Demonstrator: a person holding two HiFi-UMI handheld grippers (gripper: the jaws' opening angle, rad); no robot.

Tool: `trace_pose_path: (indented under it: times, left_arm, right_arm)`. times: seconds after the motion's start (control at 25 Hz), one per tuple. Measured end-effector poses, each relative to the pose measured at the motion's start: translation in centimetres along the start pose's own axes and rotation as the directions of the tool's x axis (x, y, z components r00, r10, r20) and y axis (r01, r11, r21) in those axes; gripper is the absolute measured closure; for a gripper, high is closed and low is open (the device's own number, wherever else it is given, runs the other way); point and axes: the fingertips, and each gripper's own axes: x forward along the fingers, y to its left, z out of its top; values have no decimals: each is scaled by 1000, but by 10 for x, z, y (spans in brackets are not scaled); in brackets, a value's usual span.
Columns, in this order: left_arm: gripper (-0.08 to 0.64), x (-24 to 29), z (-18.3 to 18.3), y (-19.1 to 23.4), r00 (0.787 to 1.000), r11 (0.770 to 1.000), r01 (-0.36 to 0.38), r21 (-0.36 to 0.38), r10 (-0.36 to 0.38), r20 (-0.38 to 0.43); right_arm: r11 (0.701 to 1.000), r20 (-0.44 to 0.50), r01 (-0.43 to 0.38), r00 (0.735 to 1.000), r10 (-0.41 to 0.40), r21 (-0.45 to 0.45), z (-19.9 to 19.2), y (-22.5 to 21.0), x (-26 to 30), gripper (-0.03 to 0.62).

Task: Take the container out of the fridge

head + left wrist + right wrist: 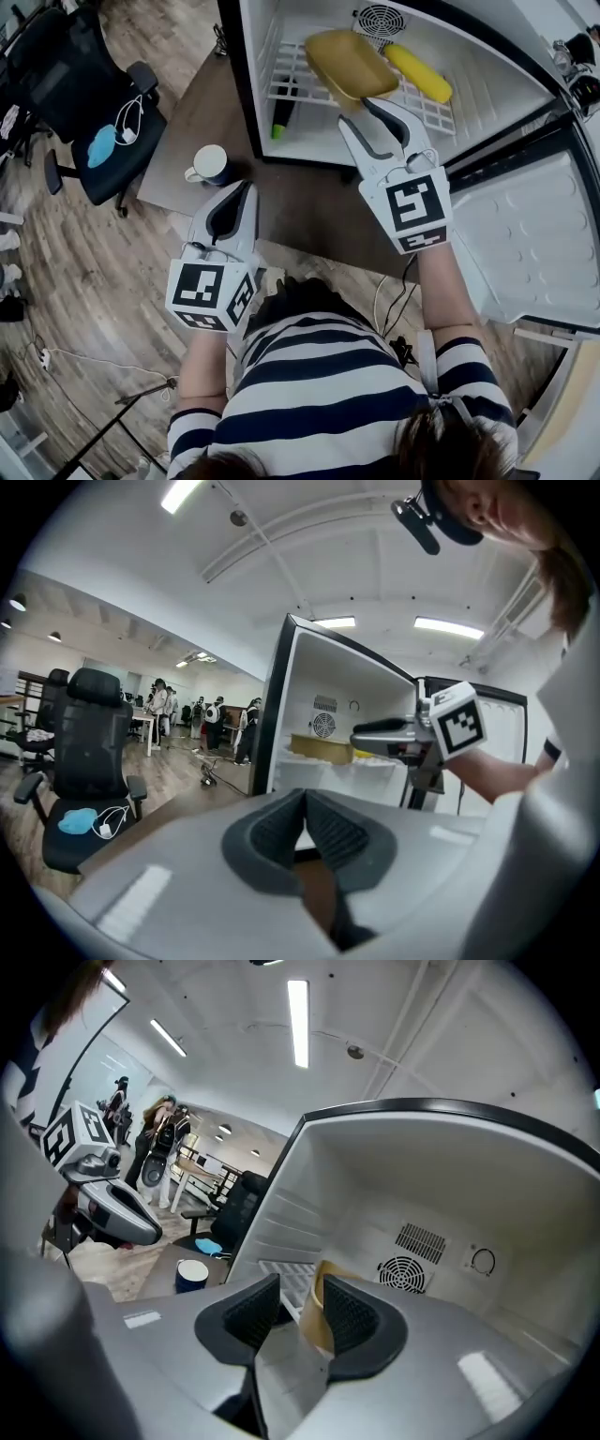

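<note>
A tan, shallow container (347, 61) lies tilted on the white wire shelf (291, 82) inside the open fridge. My right gripper (354, 111) reaches into the fridge at the container's near edge. In the right gripper view the container's rim (312, 1321) stands between the jaws of the right gripper (298, 1290), close to the right pad, and a gap shows on the left side; it is open. My left gripper (246, 186) hangs back over the brown table, shut and empty. The left gripper (305, 794) looks toward the fridge and the container (319, 749).
A long yellow item (419, 72) lies on the shelf behind the container. A green and black item (281, 117) sits lower at the left. A dark mug (208, 167) stands on the table (197, 112). The fridge door (534, 244) is swung open at right. An office chair (84, 84) stands at left.
</note>
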Motion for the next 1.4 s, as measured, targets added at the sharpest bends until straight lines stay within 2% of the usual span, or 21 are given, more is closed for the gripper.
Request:
trace_pose_path:
  times: [0.2, 0.52, 0.64, 0.84, 0.96, 1.4]
  left_arm:
    - [560, 20, 4, 7, 998, 998, 66, -2, -66, -6]
    - [560, 51, 3, 5, 986, 987, 162, -3, -162, -23]
    - [560, 63, 1, 3, 982, 982, 189, -9, -189, -23]
    - [560, 72, -5, 1, 974, 974, 224, -23, -224, -36]
    - [560, 75, -5, 5, 972, 972, 232, -29, -232, -36]
    - [560, 81, -9, 7, 968, 969, 245, -41, -247, -51]
  right_arm:
    - [998, -51, 3, 999, -7, -68, -2, -5, 19, 459]
    - [983, -165, -41, 986, 11, -178, -13, -5, 40, 459]
    - [970, -195, -48, 981, 1, -239, -18, -8, 47, 456]
    - [957, -259, -89, 966, 15, -278, -28, -7, 52, 460]
    - [946, -288, -96, 957, 2, -310, -32, -8, 56, 485]
    - [944, -312, -167, 947, 74, -284, -34, 0, 53, 534]
